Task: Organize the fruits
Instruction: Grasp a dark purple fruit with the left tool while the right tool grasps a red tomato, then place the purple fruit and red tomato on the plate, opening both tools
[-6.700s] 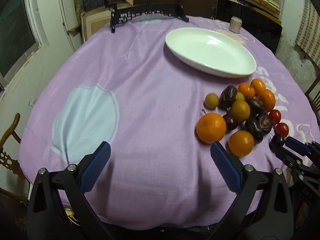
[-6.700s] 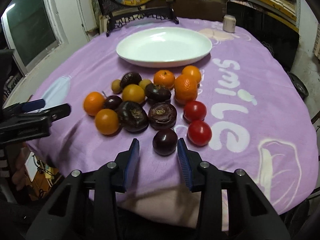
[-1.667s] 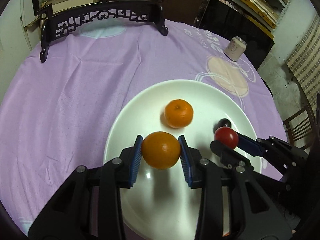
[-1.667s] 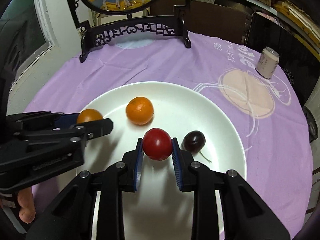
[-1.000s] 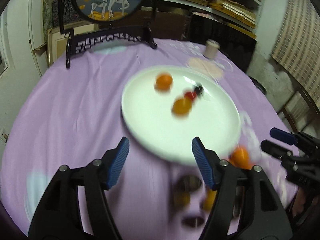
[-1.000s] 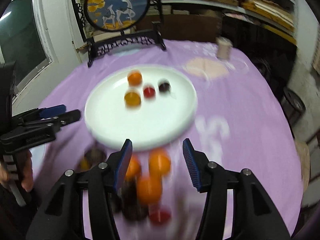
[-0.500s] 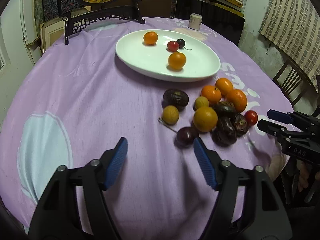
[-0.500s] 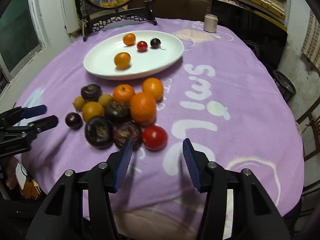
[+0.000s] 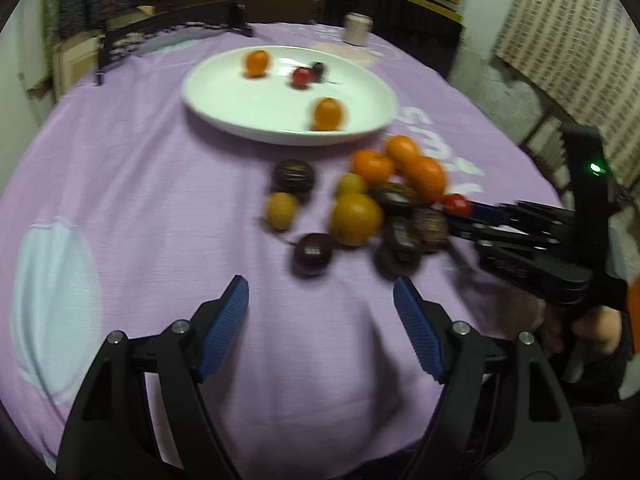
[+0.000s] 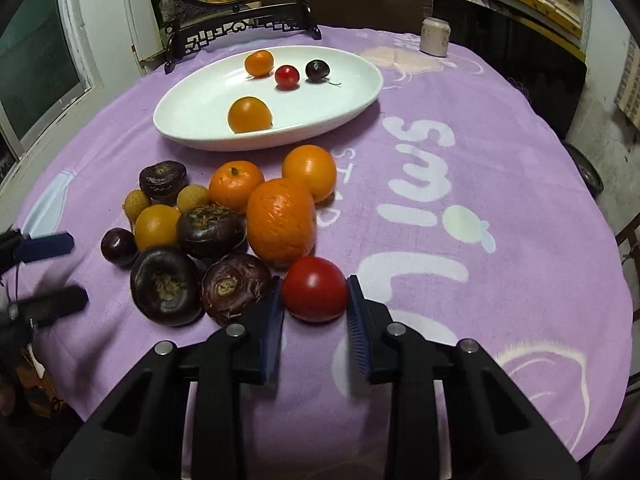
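A white oval plate at the back holds two oranges, a small red tomato and a dark cherry. A pile of oranges, dark fruits and yellow fruits lies on the purple cloth in front of it. My right gripper has its jaws on both sides of a red tomato that rests on the cloth; the pads touch or nearly touch it. My left gripper is open and empty, just short of a dark round fruit. The plate also shows in the left wrist view.
A carved black stand with a round painted screen stands behind the plate. A small pale can sits at the back right. The purple cloth with white lettering covers the round table. A chair stands at the right edge.
My right gripper has moved forward and narrowed around the red tomato. My left gripper has moved closer to the pile. Earlier, both grippers left an orange and a tomato in the plate.
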`<state>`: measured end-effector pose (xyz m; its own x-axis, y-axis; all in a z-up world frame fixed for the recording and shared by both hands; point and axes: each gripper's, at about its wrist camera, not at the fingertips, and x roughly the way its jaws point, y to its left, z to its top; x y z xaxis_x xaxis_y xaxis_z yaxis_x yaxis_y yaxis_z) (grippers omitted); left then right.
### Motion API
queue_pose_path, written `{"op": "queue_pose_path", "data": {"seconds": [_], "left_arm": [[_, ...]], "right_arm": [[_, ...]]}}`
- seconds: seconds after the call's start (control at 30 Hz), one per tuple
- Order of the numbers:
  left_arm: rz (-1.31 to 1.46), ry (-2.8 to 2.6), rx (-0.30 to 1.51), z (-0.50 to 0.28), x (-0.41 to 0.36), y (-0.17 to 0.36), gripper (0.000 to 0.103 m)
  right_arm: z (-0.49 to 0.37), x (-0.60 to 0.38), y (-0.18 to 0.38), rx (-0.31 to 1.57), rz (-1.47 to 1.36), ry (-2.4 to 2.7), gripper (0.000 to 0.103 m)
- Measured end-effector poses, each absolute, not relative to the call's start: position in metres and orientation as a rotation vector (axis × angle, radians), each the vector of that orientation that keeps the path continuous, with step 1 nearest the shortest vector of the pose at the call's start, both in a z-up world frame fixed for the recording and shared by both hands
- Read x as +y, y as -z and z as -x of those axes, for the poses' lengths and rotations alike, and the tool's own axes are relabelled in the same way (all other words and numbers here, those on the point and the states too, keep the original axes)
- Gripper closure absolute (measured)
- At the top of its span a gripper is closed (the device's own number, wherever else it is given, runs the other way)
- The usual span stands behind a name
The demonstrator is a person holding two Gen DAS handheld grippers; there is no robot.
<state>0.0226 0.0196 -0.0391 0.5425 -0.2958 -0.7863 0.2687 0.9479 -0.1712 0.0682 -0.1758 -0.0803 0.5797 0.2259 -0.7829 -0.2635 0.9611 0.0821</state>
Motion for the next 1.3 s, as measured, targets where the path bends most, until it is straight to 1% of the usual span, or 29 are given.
{"op": "queue_pose_path", "data": {"seconds": [0.23,0.3,0.33,0.47,0.53,0.57,0.8,1.1,1.3], "left_arm": [[-0.021,0.398,0.987,-0.034,-0.027,0.054,0.028],[-0.039,0.376,0.996,-0.042,-0.037,0.060,0.036],[-0.049,0.364,1.003,-0.046,-0.041,0.063,0.038],[-0.085,0.301,0.980,-0.060,-0.051,0.066,0.041],[-0.083,0.285,0.967,-0.064,-0.053,0.065,0.059],[-0.070,0.298,0.972,-0.065,-0.053,0.065,0.066],[-0.007,0.338,0.991,-0.059,-0.040,0.058,0.066],[0.039,0.368,0.926,-0.045,-0.018,0.033,0.066],[0.060,0.334,0.887,-0.071,0.009,0.011,0.066]], "right_arm": [[-0.050,-0.198,0.072,0.900,-0.036,-0.296,0.071],[-0.045,-0.205,0.070,0.893,-0.060,-0.308,0.071],[-0.043,-0.208,0.070,0.889,-0.071,-0.312,0.071],[-0.040,-0.215,0.071,0.887,-0.092,-0.325,0.071],[-0.040,-0.216,0.072,0.891,-0.097,-0.336,0.071],[-0.039,-0.216,0.073,0.892,-0.099,-0.344,0.071],[-0.037,-0.210,0.070,0.885,-0.104,-0.381,0.071],[-0.040,-0.197,0.058,0.877,-0.090,-0.408,0.071],[-0.069,-0.172,0.033,0.845,-0.025,-0.439,0.071]]}}
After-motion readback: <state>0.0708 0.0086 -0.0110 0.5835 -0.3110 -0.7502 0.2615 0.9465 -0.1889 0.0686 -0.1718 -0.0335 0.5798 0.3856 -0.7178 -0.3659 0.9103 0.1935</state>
